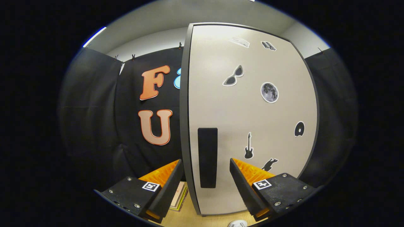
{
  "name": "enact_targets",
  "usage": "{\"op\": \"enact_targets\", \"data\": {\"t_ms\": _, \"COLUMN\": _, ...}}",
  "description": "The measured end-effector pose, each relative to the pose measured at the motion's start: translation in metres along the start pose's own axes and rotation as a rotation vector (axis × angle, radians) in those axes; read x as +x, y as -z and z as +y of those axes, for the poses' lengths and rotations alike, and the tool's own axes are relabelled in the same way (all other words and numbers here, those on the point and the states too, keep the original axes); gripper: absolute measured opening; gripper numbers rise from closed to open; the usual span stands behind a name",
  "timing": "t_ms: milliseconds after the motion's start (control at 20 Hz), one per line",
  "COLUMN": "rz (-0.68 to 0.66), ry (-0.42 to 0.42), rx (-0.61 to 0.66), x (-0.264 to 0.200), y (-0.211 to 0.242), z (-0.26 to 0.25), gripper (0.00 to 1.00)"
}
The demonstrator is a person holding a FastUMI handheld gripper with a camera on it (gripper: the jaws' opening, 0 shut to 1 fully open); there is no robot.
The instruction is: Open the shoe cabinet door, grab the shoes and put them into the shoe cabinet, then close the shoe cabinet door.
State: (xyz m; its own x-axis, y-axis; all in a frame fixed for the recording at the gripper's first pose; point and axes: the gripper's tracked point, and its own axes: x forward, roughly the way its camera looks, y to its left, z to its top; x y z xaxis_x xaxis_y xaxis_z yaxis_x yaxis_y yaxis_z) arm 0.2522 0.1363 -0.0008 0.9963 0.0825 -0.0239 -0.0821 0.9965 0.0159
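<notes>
Before the cabinet door (pixel 252 119), gripper (pixel 206 176) fingers spread.

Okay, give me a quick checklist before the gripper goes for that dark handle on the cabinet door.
1. Cabinet door shut: ok, panel sits closed.
2. Handle lined up between the jaws: ok, it stands just ahead of the gap.
3. Gripper open wide enough: ok, jaws apart, nothing held.
4. Jaws touching the handle: not ok, a gap remains.
5. Shoes ready nearby: cannot tell.
6. Room for the door to swing: cannot tell.
</notes>
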Motion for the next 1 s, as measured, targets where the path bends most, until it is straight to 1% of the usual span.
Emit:
{"op": "enact_targets", "data": {"t_ms": 100, "rz": 0.007, "ry": 0.017, "rx": -0.004, "x": 0.01, "y": 0.002, "z": -0.001, "gripper": 0.86}}
{"op": "enact_targets", "data": {"t_ms": 150, "rz": 0.018, "ry": 0.02, "rx": -0.005, "x": 0.013, "y": 0.005, "z": -0.001, "gripper": 0.76}}
{"op": "enact_targets", "data": {"t_ms": 200, "rz": 0.023, "ry": 0.027, "rx": -0.008, "x": 0.015, "y": 0.006, "z": -0.002, "gripper": 0.7}}
{"op": "enact_targets", "data": {"t_ms": 250, "rz": 0.024, "ry": 0.038, "rx": -0.011, "x": 0.016, "y": 0.006, "z": -0.004, "gripper": 0.58}}
{"op": "enact_targets", "data": {"t_ms": 300, "rz": 0.025, "ry": 0.042, "rx": -0.012, "x": 0.016, "y": 0.007, "z": -0.003, "gripper": 0.51}}
{"op": "enact_targets", "data": {"t_ms": 350, "rz": 0.02, "ry": 0.042, "rx": -0.001, "x": 0.015, "y": 0.007, "z": -0.003, "gripper": 0.38}}
{"op": "enact_targets", "data": {"t_ms": 450, "rz": 0.028, "ry": 0.036, "rx": 0.018, "x": 0.014, "y": 0.008, "z": -0.004, "gripper": 0.36}}
{"op": "enact_targets", "data": {"t_ms": 700, "rz": 0.054, "ry": 0.009, "rx": 0.006, "x": 0.002, "y": 0.007, "z": -0.004, "gripper": 0.34}}
{"op": "enact_targets", "data": {"t_ms": 750, "rz": 0.056, "ry": -0.004, "rx": 0.011, "x": -0.003, "y": 0.006, "z": -0.004, "gripper": 0.31}}
{"op": "enact_targets", "data": {"t_ms": 950, "rz": 0.062, "ry": -0.037, "rx": 0.013, "x": -0.034, "y": 0.006, "z": -0.009, "gripper": 0.29}}
{"op": "enact_targets", "data": {"t_ms": 1000, "rz": 0.06, "ry": -0.039, "rx": 0.017, "x": -0.04, "y": 0.006, "z": -0.012, "gripper": 0.26}}
